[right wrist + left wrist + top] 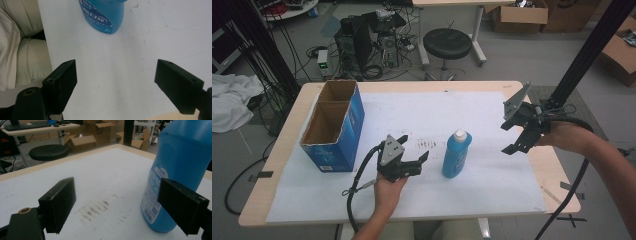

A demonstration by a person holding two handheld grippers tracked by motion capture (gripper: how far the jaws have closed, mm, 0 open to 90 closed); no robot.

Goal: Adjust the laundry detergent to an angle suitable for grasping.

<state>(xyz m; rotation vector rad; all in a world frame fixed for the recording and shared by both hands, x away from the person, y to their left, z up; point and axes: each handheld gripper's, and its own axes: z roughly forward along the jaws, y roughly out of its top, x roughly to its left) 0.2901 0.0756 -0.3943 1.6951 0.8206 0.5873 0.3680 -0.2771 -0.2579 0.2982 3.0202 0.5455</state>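
Detergent bottle [456,154] stands upright near the bench's [532,165] front edge, just right of the left claw [416,156], whose jaws gape empty. Right claw [511,137], also spread, hovers well apart toward the right edge. Open blue carton [334,125] sits at the left.

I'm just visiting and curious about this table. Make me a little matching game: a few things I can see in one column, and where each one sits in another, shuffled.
Things:
1. blue bottle
2. blue cardboard box
3. left hand-held gripper
4. right hand-held gripper

Places:
A. raised over the table's right part, jaws open
B. standing upright near the table's middle
C. just left of the bottle, jaws open
D. on the table's left side, top open

Pairs: 1-B, 2-D, 3-C, 4-A
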